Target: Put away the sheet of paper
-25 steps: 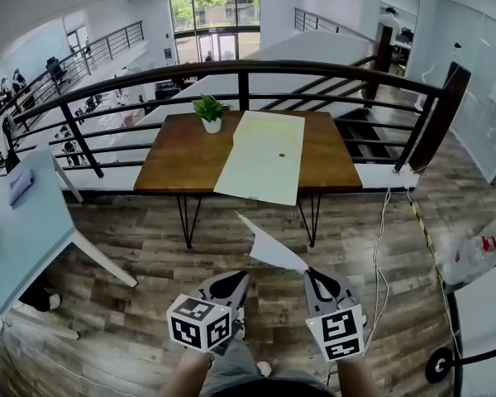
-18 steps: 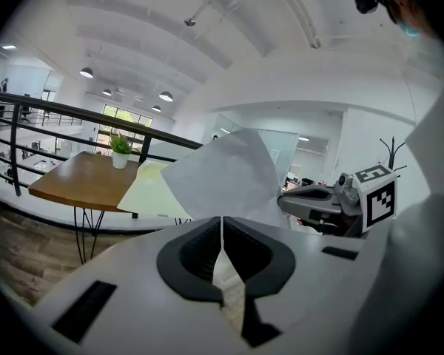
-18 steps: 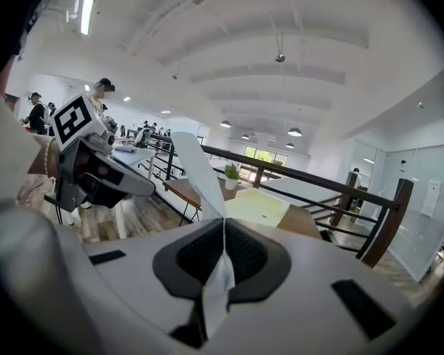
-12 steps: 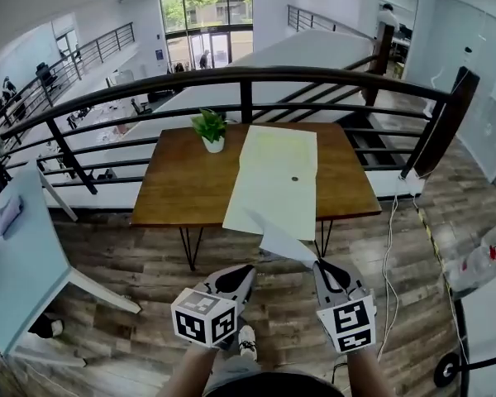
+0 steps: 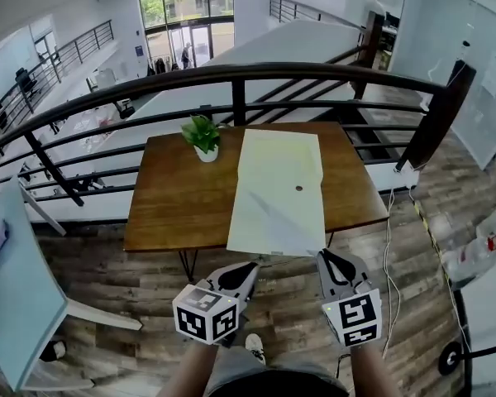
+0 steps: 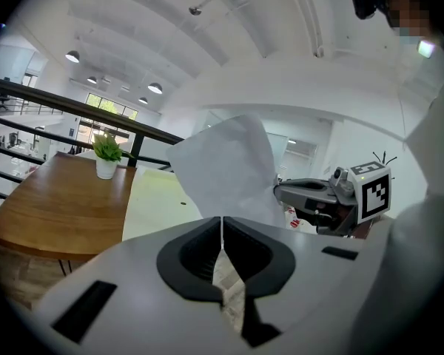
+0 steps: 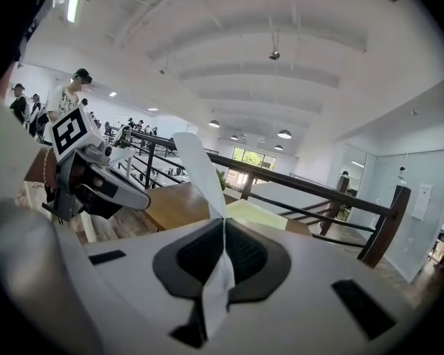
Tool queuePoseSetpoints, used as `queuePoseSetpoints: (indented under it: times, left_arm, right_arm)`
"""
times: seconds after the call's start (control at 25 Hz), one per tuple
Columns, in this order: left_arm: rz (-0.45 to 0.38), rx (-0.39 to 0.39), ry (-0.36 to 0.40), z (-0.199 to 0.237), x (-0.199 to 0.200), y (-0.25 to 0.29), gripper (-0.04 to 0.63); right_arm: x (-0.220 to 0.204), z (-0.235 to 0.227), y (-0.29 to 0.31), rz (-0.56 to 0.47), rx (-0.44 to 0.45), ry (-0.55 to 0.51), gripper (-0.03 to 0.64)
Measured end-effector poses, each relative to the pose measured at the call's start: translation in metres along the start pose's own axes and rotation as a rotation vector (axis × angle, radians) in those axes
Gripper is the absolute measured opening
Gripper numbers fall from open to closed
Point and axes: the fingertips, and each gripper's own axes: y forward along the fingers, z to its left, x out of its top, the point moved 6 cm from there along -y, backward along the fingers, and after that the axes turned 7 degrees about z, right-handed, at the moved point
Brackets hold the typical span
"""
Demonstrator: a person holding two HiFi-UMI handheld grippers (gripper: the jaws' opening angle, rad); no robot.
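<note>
A white sheet of paper point(image 5: 291, 234) sticks up and to the left out of my right gripper point(image 5: 326, 256), which is shut on its corner. In the right gripper view the paper point(image 7: 200, 168) rises from between the closed jaws of that gripper point(image 7: 223, 224). My left gripper point(image 5: 246, 270) is level with it to the left, jaws together with nothing in them. In the left gripper view the sheet point(image 6: 229, 165) hangs beyond those jaws point(image 6: 222, 224), apart from them. In the head view the sheet overlaps the near edge of a wooden table point(image 5: 182, 197).
A pale yellow-green mat point(image 5: 279, 164) runs down the table's middle, with a small potted plant point(image 5: 202, 136) at its far left. A dark railing point(image 5: 231, 77) stands behind the table. A white table point(image 5: 16, 279) is on my left, and cables point(image 5: 388, 255) lie on the floor at right.
Both grippers and the held paper have come closer to the wooden table. The sheet's tip, over bare floor before, now lies over the table's near edge.
</note>
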Motion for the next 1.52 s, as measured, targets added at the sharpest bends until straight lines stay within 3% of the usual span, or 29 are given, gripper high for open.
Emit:
queuePoseSetpoints:
  times: [0.48,1.52]
  left_arm:
    - [0.023,-0.004,-0.003,0.036,0.014,0.024,0.023]
    - [0.017,0.111,-0.045,0.135,0.123,0.156,0.023]
  right_arm:
    - [-0.005,-0.013,0.034,0.045,-0.007,0.032,0.031]
    - [0.043,-0.163,0.219,0.020,0.045,-0.043,0.031]
